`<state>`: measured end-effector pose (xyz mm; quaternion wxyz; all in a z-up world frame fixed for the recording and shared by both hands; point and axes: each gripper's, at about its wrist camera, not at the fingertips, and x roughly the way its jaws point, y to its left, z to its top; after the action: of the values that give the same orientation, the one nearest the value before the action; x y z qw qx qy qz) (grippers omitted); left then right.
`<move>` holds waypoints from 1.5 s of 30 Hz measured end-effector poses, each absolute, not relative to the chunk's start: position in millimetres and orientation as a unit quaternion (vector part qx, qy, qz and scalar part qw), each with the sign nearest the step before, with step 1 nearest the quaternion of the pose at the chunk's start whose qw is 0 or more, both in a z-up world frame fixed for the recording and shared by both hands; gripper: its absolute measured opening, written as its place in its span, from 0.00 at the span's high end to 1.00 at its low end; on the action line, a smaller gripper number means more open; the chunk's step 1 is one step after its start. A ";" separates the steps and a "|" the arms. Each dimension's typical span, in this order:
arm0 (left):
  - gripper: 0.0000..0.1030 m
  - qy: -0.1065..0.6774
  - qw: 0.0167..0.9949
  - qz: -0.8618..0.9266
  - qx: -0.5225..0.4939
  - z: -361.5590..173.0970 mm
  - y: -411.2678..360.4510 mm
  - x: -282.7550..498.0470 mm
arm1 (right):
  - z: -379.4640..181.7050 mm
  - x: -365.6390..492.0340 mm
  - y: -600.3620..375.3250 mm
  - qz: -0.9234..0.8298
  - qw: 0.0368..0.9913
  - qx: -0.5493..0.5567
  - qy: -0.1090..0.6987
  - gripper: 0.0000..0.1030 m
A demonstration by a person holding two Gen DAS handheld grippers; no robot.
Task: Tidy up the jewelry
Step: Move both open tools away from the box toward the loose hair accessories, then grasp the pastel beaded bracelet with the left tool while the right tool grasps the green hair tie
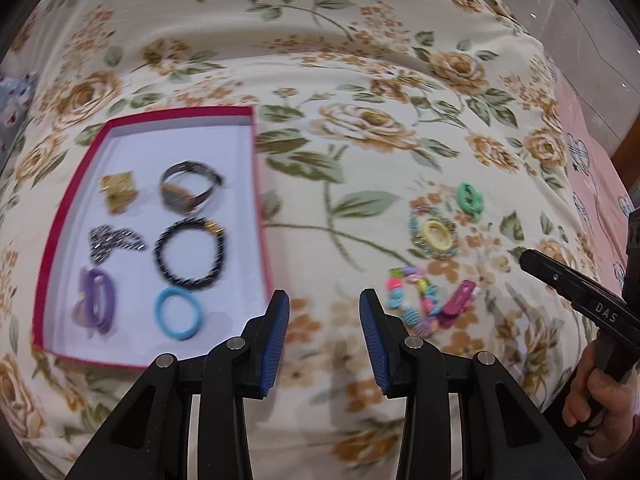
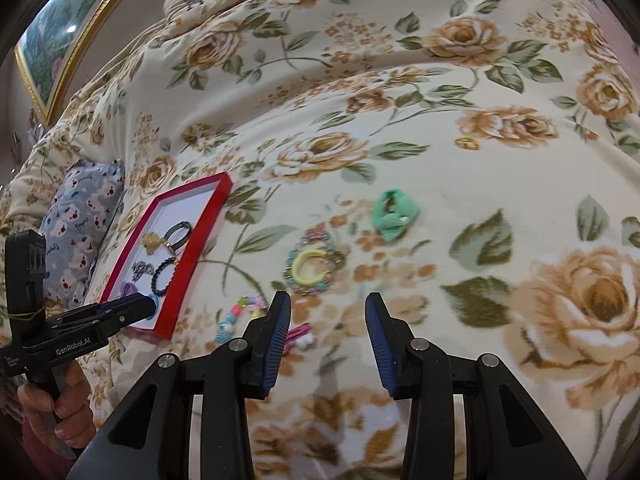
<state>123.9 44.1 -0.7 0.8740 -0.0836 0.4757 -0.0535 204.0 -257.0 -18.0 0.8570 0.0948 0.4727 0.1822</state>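
At two o'clock from my spread, empty left gripper (image 1: pixel 324 312) on the bed lies the colourful bead bracelet (image 1: pixel 412 300), so I'd straddle one strand squarely, right gripper (image 2: pixel 328 316) likewise spread, before carrying it to the red box (image 1: pixel 256 168).

Both grippers are black plastic with ribbed blue pads on the fingers (image 1: pixel 280 344) and silver pivot screws. The right gripper (image 1: pixel 576 292) reads "DAS"; the left gripper (image 2: pixel 100 320) reads "GenRobot.AI", a rubber band around its body.
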 end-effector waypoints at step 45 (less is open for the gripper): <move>0.94 0.517 0.843 -0.144 -0.009 -83.1 -61.3 281.7 | -58.4 294.8 -275.3 0.140 0.850 0.109 0.496 0.93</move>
<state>281.7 -61.3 -83.1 0.8435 -0.0091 0.5175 -0.1438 294.8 -275.3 -58.4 0.8498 0.1087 0.4963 0.1401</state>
